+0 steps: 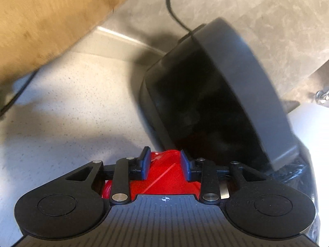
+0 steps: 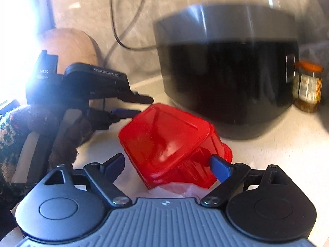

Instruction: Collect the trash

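A red translucent plastic container (image 2: 170, 142) hangs tilted just above the pale counter. My left gripper (image 1: 164, 162) is shut on its rim; the red plastic (image 1: 164, 175) fills the gap between its blue pads. In the right wrist view the left gripper (image 2: 131, 107) comes in from the left and pinches the container's upper left edge. My right gripper (image 2: 167, 164) is open, its jaws wide on either side of the container's lower part, not pressing on it. White crumpled paper (image 2: 181, 190) lies under the container.
A black rice cooker with a grey lid (image 2: 228, 72) stands close behind the container, also seen tilted in the left wrist view (image 1: 216, 107). A jar with an orange lid (image 2: 308, 86) stands to its right. Cables (image 2: 123, 30) run along the back wall. A wooden board (image 1: 51, 20) is at upper left.
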A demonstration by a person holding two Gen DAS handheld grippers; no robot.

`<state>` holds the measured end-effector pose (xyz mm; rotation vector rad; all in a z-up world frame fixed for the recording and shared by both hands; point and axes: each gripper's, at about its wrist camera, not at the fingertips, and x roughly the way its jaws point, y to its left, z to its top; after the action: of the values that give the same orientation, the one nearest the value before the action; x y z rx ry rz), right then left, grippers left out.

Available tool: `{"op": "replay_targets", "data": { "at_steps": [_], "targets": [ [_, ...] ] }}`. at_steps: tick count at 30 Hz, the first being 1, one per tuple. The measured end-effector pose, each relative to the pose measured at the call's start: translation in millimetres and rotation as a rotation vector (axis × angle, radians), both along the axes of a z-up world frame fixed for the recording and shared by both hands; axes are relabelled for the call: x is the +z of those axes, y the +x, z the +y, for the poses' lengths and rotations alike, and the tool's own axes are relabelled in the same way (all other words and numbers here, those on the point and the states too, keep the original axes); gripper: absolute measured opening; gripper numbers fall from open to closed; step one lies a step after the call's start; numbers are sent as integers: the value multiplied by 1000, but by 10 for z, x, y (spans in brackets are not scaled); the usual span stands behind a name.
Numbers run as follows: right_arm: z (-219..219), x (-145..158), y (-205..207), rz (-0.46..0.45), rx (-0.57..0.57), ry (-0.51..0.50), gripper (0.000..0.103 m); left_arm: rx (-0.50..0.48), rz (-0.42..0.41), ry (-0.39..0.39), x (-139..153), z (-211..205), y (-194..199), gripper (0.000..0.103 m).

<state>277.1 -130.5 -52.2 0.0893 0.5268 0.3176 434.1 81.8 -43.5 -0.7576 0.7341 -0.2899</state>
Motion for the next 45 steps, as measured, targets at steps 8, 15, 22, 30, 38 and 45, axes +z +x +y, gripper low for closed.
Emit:
{"op": "replay_targets", "data": {
  "at_steps": [8, 15, 22, 30, 38, 45],
  "targets": [
    [307, 340, -607, -208, 239, -110, 80, -72, -89, -40, 408, -20, -424, 19],
    [-407, 370, -667, -96, 42, -38, 81, 31, -3, 115, 347, -30, -563, 21],
    [-1146, 150, -624, 10, -18, -19, 83, -8, 87, 128, -186, -274, -367, 21],
    [-1118, -353, -87, 164, -57, 117, 92, -87, 141, 117, -418, -535, -145, 11],
    [-891, -122, -166, 5, -110, 27, 96, -113, 79, 162, -136, -515, -237, 2],
    [-768, 390, -470, -236, -119, -72, 103, -134, 3, 78, 193, -503, -402, 2]
  ]
}}
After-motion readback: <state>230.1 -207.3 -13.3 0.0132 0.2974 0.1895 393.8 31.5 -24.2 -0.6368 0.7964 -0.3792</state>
